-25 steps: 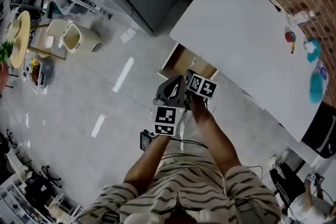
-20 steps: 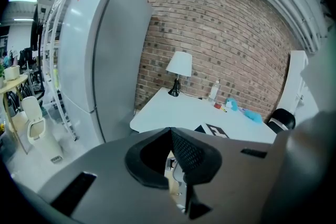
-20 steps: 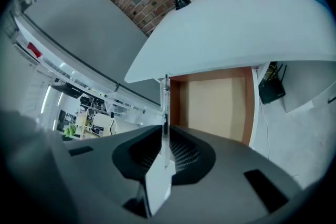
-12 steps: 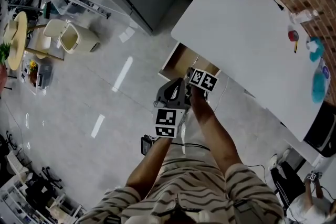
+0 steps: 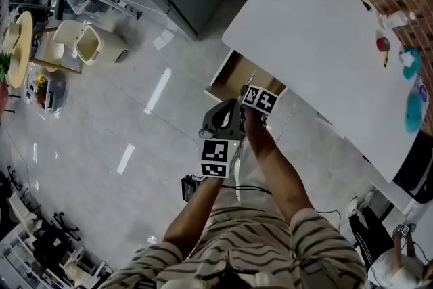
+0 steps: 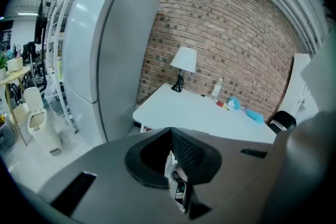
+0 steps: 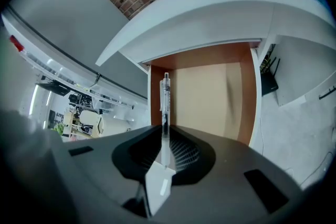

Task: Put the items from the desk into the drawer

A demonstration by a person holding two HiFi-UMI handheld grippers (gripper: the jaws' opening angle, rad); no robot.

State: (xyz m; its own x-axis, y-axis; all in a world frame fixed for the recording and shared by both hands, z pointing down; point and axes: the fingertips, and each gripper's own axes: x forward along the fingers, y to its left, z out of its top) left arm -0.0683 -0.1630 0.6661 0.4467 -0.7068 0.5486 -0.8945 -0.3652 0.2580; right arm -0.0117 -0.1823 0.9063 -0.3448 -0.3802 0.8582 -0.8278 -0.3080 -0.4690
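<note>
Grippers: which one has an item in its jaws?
The right gripper, clamped on a clear pen that points toward the open drawer; the left gripper has its jaws closed on nothing.

shirt: pale with dark stripes, short-sleeved | left tongs, right tongs: grey, black-white marker cubes

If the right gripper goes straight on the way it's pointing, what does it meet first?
Most likely the bare bottom of the open drawer. The right gripper points down into it, and the pen it holds sticks out ahead, so its tip would touch first. How far off that is I can't tell.
</note>
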